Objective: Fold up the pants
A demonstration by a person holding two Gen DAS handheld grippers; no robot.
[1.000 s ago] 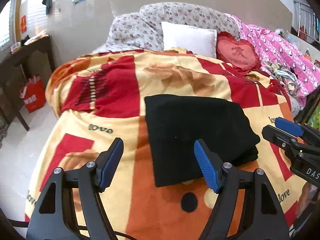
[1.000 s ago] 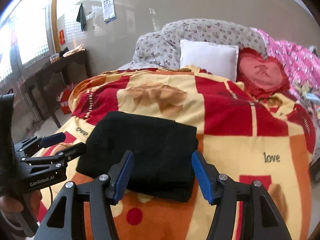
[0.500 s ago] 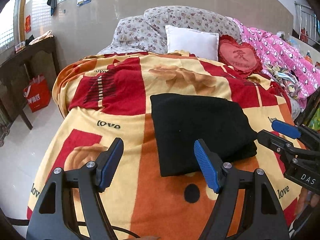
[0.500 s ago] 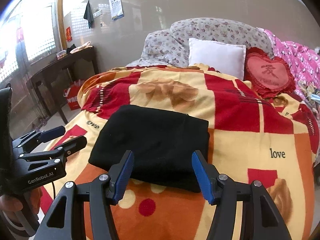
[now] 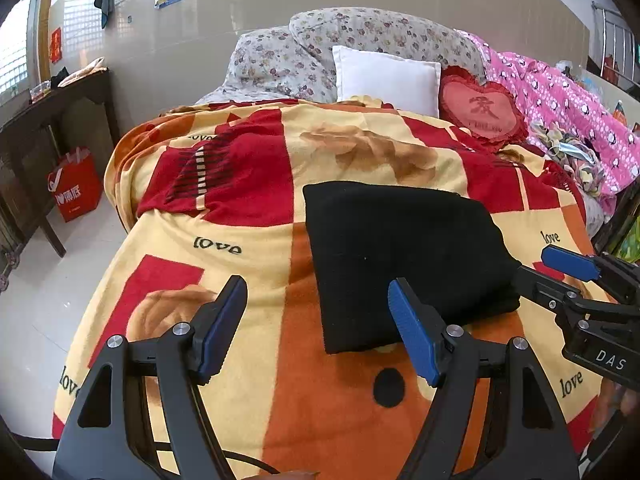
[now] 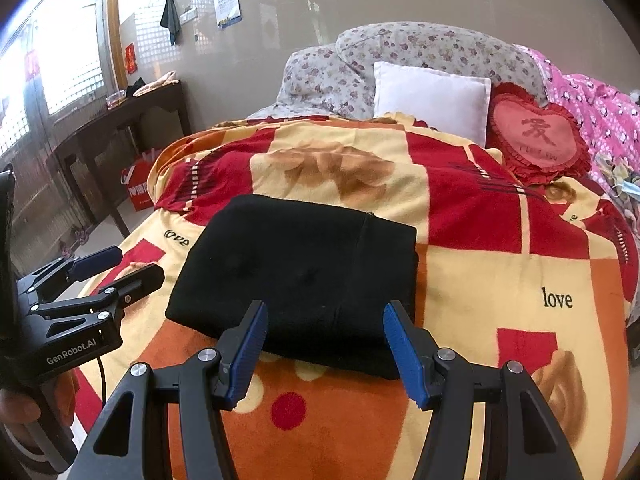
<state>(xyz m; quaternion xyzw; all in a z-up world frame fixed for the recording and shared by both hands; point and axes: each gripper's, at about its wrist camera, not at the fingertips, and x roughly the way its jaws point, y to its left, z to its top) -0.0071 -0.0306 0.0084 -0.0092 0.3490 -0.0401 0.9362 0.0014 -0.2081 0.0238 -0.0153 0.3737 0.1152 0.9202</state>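
Two claws hover over a bed spread with a red, orange and cream blanket (image 5: 248,248) printed with the word "love". Folded black pants (image 5: 400,256) lie in a neat rectangle on the blanket, toward the near end of the bed, flat and touched by neither tool. Left claw (image 5: 316,320) has its blue-padded fingers (image 5: 412,340) spread apart with nothing between them, its right finger standing in front of the near left corner of the pants. Right claw (image 6: 324,338) is likewise parted and empty, poised just short of the near edge of the pants. Each tool shows at the edge of the other's view, one on either side of the garment. At the far end of the bed, a white pillow (image 5: 386,80) leans against floral cushions (image 5: 360,40), with a red heart-shaped cushion (image 5: 482,110) just to its right and a pink patterned quilt (image 5: 568,108) beyond that. On the floor to the left stands a red bag (image 5: 76,188) beside a dark wooden side table (image 5: 52,96).
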